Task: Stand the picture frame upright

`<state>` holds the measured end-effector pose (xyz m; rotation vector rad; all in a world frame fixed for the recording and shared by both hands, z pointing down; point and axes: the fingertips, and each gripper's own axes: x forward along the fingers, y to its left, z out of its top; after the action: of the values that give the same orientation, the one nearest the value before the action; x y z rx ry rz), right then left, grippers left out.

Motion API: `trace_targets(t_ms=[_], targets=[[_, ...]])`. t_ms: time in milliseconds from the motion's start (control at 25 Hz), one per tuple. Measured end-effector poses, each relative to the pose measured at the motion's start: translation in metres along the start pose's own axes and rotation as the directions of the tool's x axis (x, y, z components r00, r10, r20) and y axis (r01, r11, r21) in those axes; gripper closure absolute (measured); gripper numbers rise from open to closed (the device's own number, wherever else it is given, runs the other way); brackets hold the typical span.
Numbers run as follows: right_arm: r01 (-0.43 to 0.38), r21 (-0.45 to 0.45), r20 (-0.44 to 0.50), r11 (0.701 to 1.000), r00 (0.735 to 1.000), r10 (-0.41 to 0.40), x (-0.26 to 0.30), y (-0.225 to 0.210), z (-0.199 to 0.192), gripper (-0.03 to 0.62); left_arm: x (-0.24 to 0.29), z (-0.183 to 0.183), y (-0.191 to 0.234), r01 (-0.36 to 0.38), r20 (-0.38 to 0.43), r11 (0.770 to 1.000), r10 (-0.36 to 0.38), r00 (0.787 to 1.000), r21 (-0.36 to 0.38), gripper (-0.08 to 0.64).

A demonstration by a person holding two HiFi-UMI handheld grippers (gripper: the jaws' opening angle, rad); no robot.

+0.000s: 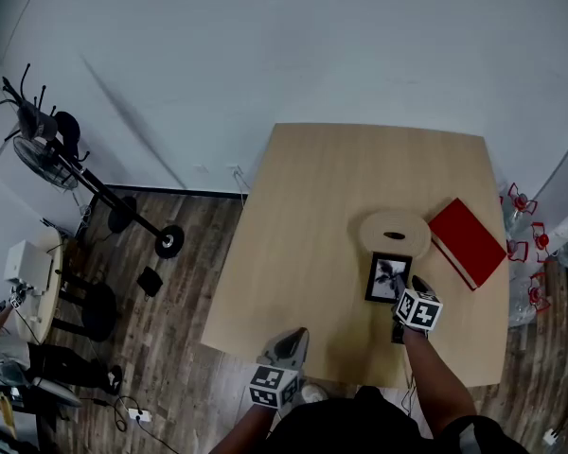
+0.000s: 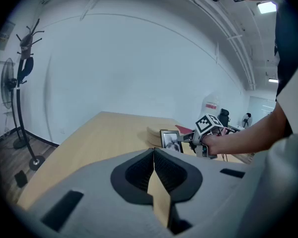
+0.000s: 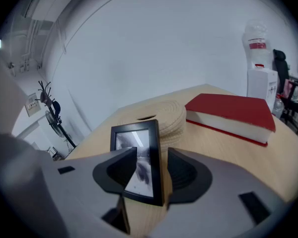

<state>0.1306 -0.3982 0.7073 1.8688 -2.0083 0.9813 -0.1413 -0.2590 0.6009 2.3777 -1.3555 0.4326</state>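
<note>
Right hand-held gripper [image 3: 152, 156] straddles standing picture frame [image 3: 137, 139], gap unseen from head view.

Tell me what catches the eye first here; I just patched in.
The black frame stands on the table, front right, between the right gripper's open jaws, which do not press on it. Right behind it lie a round woven mat and a red book. The left gripper hangs shut and empty at the table's near edge.
</note>
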Motion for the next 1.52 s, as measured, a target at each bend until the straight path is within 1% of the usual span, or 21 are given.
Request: trace_targets(t_ms=[120, 240, 360, 440, 520, 680, 840, 920, 1000, 1120, 1360, 1520], targets=[[-0.013, 0.018, 0.039, 1.000, 0.999, 0.013, -0.022, 0.006, 0.007, 0.428, 0.002, 0.005, -0.004, 0.016, 0.004, 1.000, -0.016, 1.000, 0.027, 0.555], [-0.043, -0.007, 0.070, 0.999, 0.997, 0.044, -0.046, 0.015, 0.018, 0.428, 0.006, 0.015, -0.009, 0.034, 0.024, 0.999, -0.035, 0.999, 0.035, 0.555], [-0.089, -0.092, 0.101, 0.992, 0.990, 0.098, -0.069, 0.030, 0.030, 0.430, 0.011, 0.022, -0.014, 0.051, 0.039, 0.997, -0.053, 0.998, 0.050, 0.555], [-0.120, -0.159, 0.116, 0.980, 0.984, 0.139, -0.081, 0.041, 0.035, 0.434, 0.012, 0.024, -0.017, 0.068, 0.037, 0.996, -0.070, 0.997, 0.066, 0.555], [-0.138, -0.226, 0.120, 0.964, 0.978, 0.168, -0.093, 0.051, 0.036, 0.473, 0.011, 0.024, -0.019, 0.079, 0.032, 0.993, -0.082, 0.996, 0.082, 0.555], [-0.132, -0.338, 0.139, 0.932, 0.972, 0.188, -0.113, 0.062, 0.037, 0.565, 0.010, 0.027, -0.019, 0.076, 0.045, 0.994, -0.080, 0.996, 0.082, 0.555], [-0.125, -0.388, 0.176, 0.913, 0.962, 0.206, -0.133, 0.071, 0.040, 0.581, 0.010, 0.035, -0.021, 0.075, 0.077, 0.992, -0.083, 0.994, 0.104, 0.555], [-0.123, -0.419, 0.184, 0.899, 0.959, 0.217, -0.141, 0.077, 0.042, 0.583, 0.009, 0.037, -0.022, 0.078, 0.075, 0.991, -0.087, 0.993, 0.110, 0.555], [-0.137, -0.414, 0.188, 0.900, 0.954, 0.232, -0.148, 0.081, 0.043, 0.583, 0.008, 0.040, -0.022, 0.079, 0.072, 0.991, -0.087, 0.994, 0.108, 0.555], [-0.162, -0.374, 0.207, 0.913, 0.945, 0.253, -0.156, 0.086, 0.050, 0.583, 0.008, 0.045, -0.021, 0.071, 0.101, 0.991, -0.083, 0.991, 0.112, 0.555], [-0.157, -0.410, 0.232, 0.899, 0.935, 0.269, -0.167, 0.093, 0.059, 0.583, 0.006, 0.050, -0.025, 0.058, 0.132, 0.992, -0.073, 0.989, 0.109, 0.555], [-0.171, -0.393, 0.237, 0.903, 0.930, 0.280, -0.169, 0.094, 0.060, 0.583, 0.006, 0.050, -0.026, 0.058, 0.135, 0.993, -0.072, 0.988, 0.103, 0.555]])
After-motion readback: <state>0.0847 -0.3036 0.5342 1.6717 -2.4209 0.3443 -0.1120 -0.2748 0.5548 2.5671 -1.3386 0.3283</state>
